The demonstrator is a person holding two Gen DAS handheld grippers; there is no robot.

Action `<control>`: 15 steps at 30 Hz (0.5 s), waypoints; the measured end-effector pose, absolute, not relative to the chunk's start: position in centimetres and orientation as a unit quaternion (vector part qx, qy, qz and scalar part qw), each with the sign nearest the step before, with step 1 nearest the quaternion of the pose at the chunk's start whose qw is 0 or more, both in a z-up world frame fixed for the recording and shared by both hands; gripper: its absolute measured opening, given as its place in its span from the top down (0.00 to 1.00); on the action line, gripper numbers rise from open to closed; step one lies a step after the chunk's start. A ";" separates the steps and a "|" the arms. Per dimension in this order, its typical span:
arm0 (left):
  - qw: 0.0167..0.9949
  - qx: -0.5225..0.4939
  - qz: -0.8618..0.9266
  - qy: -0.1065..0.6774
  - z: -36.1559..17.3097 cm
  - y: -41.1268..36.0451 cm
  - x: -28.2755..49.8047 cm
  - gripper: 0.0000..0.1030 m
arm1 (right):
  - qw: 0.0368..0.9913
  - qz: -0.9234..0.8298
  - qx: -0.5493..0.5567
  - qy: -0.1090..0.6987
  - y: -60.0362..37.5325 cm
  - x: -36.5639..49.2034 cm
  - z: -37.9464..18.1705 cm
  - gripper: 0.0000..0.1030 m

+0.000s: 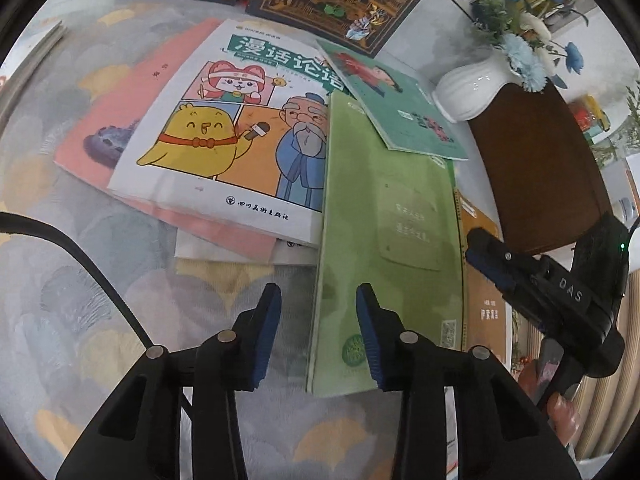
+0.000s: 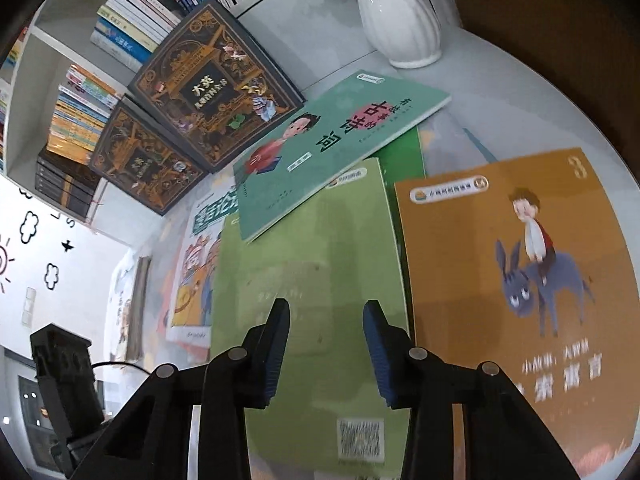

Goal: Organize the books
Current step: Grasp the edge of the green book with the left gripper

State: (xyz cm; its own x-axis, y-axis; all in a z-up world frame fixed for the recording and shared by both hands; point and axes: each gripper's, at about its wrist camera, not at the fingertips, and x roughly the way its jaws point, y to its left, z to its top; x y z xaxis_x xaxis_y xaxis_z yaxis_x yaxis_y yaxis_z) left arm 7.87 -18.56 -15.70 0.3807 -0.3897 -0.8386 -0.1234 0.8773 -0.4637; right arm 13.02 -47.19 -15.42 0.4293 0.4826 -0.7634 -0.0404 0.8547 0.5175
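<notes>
White bookshelf (image 2: 48,92) – cloud-stickered wall (image 2: 60,248) beside.

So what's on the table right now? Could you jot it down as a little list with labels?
surface: round table with a patterned cloth
middle book: light green book, flat, partly over the comic-cover book
on top: teal book, overlapping the light green book's far end
beside it: orange donkey book
far edge: two dark ornate books
decoration: white vase with blue flowers
left hand-held gripper: open, holds nothing, at the light green book's near edge
right hand-held gripper: open, empty, over the same book
</notes>
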 end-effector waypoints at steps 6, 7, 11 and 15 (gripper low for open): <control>0.793 -0.223 -0.093 0.558 -16.3 -19.3 9.0 0.66 | 0.824 0.134 0.203 0.511 -46.8 14.3 -16.3 0.63; 0.792 -0.223 -0.096 0.560 -16.4 -19.4 9.2 0.66 | 0.831 0.123 0.194 0.506 -46.7 14.3 -16.2 0.63; 0.783 -0.230 -0.112 0.566 -16.9 -19.8 9.7 0.66 | 0.845 0.087 0.162 0.502 -46.5 15.0 -16.4 0.59; 0.778 -0.237 -0.124 0.569 -17.1 -20.2 10.1 0.66 | 0.829 0.093 0.189 0.519 -47.0 16.0 -16.9 0.52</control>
State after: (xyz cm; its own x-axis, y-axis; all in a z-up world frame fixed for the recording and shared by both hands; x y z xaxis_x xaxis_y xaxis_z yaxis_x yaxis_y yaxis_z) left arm 10.10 -20.19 -17.07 0.3222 -0.4625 -0.8260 -0.0774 0.8567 -0.5099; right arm 15.97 -47.03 -16.92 0.4443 0.3510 -0.8242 0.0413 0.9111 0.4102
